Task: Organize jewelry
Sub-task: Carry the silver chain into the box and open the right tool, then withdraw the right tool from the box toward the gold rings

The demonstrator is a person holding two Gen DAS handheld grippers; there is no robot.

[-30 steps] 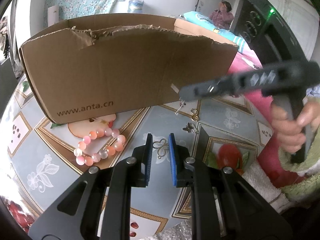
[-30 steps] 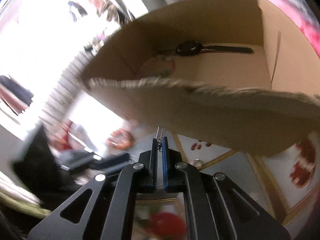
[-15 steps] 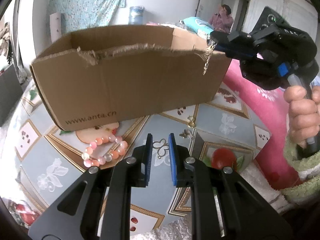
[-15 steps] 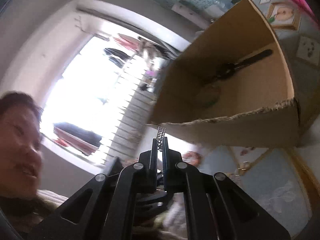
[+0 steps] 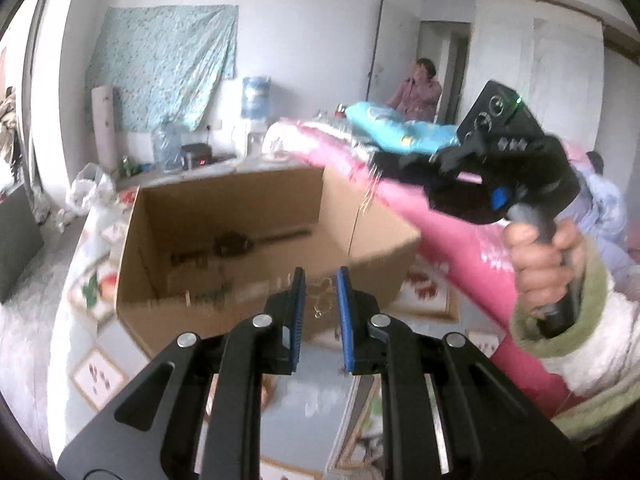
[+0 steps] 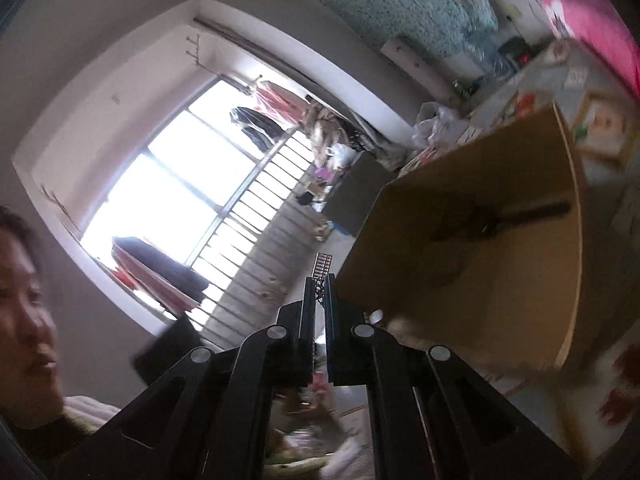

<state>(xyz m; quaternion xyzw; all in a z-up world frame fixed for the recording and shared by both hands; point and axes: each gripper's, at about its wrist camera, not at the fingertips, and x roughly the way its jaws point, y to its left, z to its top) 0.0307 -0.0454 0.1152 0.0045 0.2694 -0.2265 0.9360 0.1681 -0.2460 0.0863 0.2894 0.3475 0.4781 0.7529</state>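
An open cardboard box (image 5: 256, 300) stands on the patterned table; a black watch (image 5: 240, 242) lies on its floor, also in the right wrist view (image 6: 492, 222). My left gripper (image 5: 320, 288) is open, raised in front of the box's near wall, and a thin gold chain piece (image 5: 318, 300) hangs between its blue pads; what holds it is unclear. My right gripper (image 5: 380, 164) is shut on a small silver chain piece (image 6: 322, 270), which dangles blurred (image 5: 366, 196) over the box's right rim. The box (image 6: 500, 272) fills the right of the right wrist view.
A pink bed cover (image 5: 460, 232) lies right of the table. The patterned tablecloth (image 5: 96, 372) surrounds the box. A person sits in the far doorway (image 5: 416, 88). A window with railings (image 6: 192, 216) and a face show in the right wrist view.
My left gripper has risen and now looks down into the box; the pink bead bracelet has left its view. My right gripper carried the silver piece up over the box's right rim.
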